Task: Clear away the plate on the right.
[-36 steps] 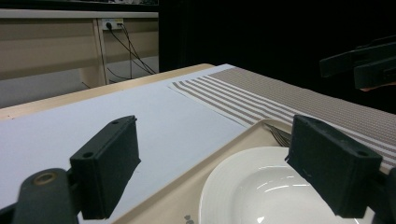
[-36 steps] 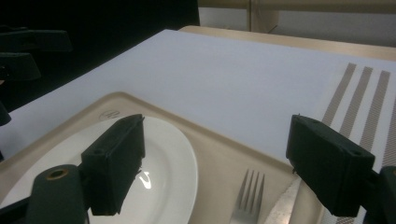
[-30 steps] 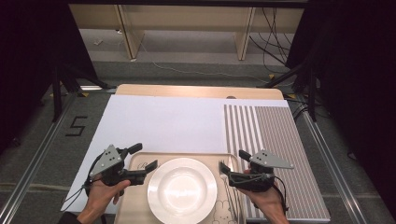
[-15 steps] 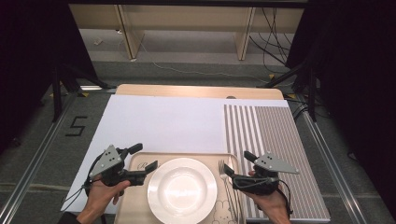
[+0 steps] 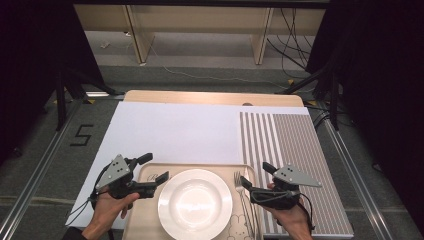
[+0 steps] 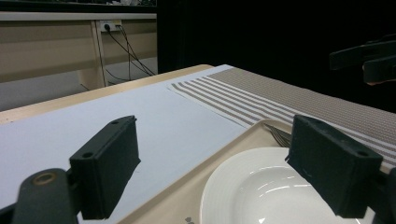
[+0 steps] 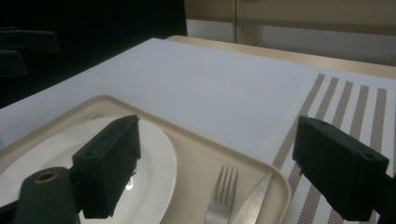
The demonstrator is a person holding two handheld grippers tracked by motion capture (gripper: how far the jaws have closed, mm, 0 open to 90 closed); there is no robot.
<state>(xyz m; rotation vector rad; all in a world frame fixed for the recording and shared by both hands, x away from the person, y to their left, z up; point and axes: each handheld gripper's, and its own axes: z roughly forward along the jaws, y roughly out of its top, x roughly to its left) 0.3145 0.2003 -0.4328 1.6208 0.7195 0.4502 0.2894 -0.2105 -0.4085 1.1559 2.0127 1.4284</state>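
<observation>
A white plate (image 5: 195,204) lies in the middle of a beige tray (image 5: 200,166) at the table's near edge. A fork (image 5: 240,194) rests on the tray to the plate's right, with a knife (image 7: 252,200) beside it. My left gripper (image 5: 155,167) hovers open over the tray's left rim, jaws pointing toward the plate (image 6: 261,186). My right gripper (image 5: 255,174) hovers open at the tray's right rim, above the fork (image 7: 222,191). Nothing sits between either pair of jaws. From the left gripper (image 6: 215,144) I see the fork tines (image 6: 280,135); from the right gripper (image 7: 224,149) the plate (image 7: 93,154).
A white mat (image 5: 175,130) covers the table's left and middle, and a striped grey mat (image 5: 290,135) lies at the right. The wooden table edge (image 5: 210,97) runs along the back. Dark floor and cables lie beyond.
My right gripper has shifted slightly to the right by the tray's right rim. The left gripper has barely moved, and both stay open.
</observation>
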